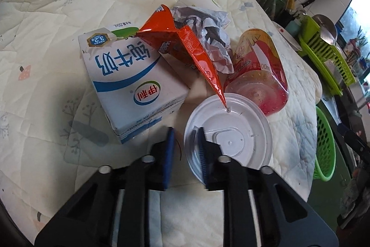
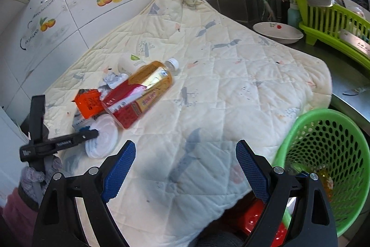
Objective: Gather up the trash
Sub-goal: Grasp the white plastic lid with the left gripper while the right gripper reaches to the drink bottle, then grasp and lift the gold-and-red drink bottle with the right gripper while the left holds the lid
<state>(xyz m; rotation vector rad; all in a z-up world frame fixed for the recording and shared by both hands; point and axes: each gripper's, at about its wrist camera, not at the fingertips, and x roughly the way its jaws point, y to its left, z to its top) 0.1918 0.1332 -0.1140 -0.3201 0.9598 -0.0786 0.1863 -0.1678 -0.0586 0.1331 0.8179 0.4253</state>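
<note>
Left tool pinches rim of white plastic lid, light, thin, bendy, best held at edge; right tool gapes wide, empty.

A white and blue milk carton lies on its side, so its print reads upside down in the left wrist view. Large blue Chinese characters on it read 纯牛奶. Below them a green oval holds the red brand name 伊利. A dark blue round badge near the carton's top shows the number 3.2g. Small grey print along its top edge includes 250mL. A clear bottle with a red and gold label shows 500m in white at the label's edge. The print on the orange wrapper is too crumpled to read.
</note>
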